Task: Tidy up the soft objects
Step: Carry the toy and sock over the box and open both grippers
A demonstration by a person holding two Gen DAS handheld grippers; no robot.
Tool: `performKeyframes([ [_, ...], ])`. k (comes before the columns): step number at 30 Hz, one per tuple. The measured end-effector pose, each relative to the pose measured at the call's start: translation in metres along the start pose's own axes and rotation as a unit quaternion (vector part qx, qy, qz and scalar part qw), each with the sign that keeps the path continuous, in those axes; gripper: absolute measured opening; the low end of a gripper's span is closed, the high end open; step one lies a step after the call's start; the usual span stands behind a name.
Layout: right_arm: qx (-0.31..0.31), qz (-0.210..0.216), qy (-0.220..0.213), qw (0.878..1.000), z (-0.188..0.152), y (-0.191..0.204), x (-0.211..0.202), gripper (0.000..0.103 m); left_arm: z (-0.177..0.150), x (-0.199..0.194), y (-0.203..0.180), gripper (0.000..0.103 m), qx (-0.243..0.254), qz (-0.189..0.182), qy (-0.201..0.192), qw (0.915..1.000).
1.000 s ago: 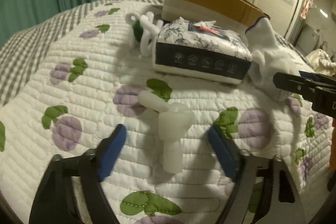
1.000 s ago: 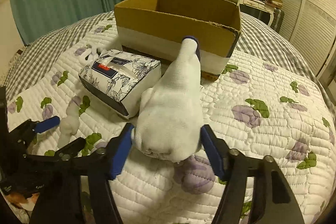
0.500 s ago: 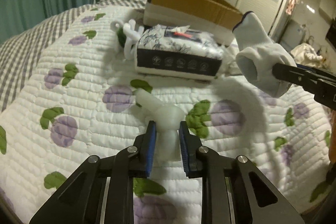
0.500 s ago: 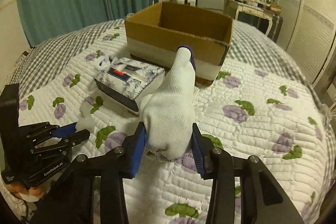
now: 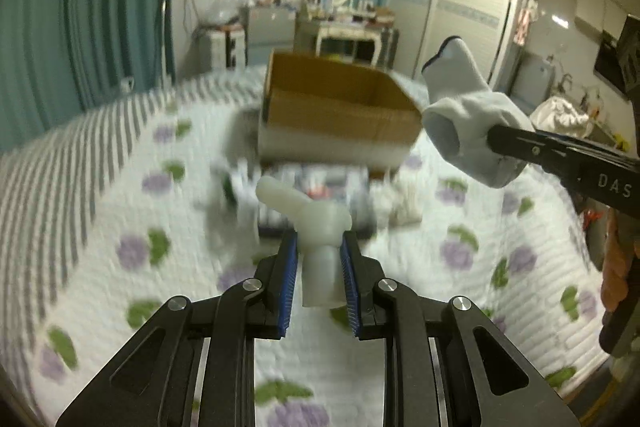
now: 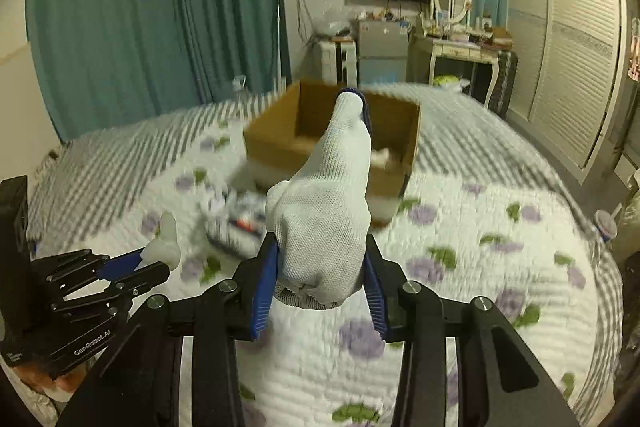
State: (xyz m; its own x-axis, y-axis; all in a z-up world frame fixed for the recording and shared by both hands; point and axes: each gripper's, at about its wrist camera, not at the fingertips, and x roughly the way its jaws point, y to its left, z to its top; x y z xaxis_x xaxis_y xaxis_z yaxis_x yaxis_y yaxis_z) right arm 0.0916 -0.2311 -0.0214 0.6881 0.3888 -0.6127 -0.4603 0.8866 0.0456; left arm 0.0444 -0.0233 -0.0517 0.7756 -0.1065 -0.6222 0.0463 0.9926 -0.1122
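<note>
My left gripper (image 5: 319,251) is shut on a white soft T-shaped piece (image 5: 316,223) and holds it in the air above the quilt; it also shows in the right wrist view (image 6: 166,247). My right gripper (image 6: 320,259) is shut on a white knitted glove (image 6: 326,223), lifted above the bed; the glove also shows in the left wrist view (image 5: 468,131). An open cardboard box (image 6: 332,143) stands on the bed ahead of both grippers, also seen in the left wrist view (image 5: 336,111). A small pale item lies inside it.
A floral tissue pack (image 6: 240,223) lies on the quilt (image 6: 480,247) in front of the box, blurred, with a white knotted item (image 5: 240,183) to its left. Teal curtains (image 6: 140,27), a dresser and a wardrobe stand beyond the bed.
Both grippers have risen from the quilt with their loads and tilted up toward the box. The left closed on the T-shaped piece a second ago; the right tightened on the glove.
</note>
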Motion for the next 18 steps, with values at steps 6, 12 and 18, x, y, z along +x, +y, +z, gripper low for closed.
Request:
performKeyframes([
  [6,-0.007,-0.008,-0.048,0.999,0.059,-0.005,-0.004,0.040,0.070,0.004,-0.007,0.021,0.029,-0.001,-0.051,0.9983],
  [12,-0.010,-0.016,-0.074,0.997,0.108,-0.014,0.032,0.040,0.128,0.050,-0.013,0.021,0.055,-0.007,-0.065,0.9963],
  [18,0.012,-0.018,-0.075,0.997,0.129,-0.034,0.100,0.040,0.160,0.126,-0.009,0.021,0.061,-0.014,-0.050,0.9968],
])
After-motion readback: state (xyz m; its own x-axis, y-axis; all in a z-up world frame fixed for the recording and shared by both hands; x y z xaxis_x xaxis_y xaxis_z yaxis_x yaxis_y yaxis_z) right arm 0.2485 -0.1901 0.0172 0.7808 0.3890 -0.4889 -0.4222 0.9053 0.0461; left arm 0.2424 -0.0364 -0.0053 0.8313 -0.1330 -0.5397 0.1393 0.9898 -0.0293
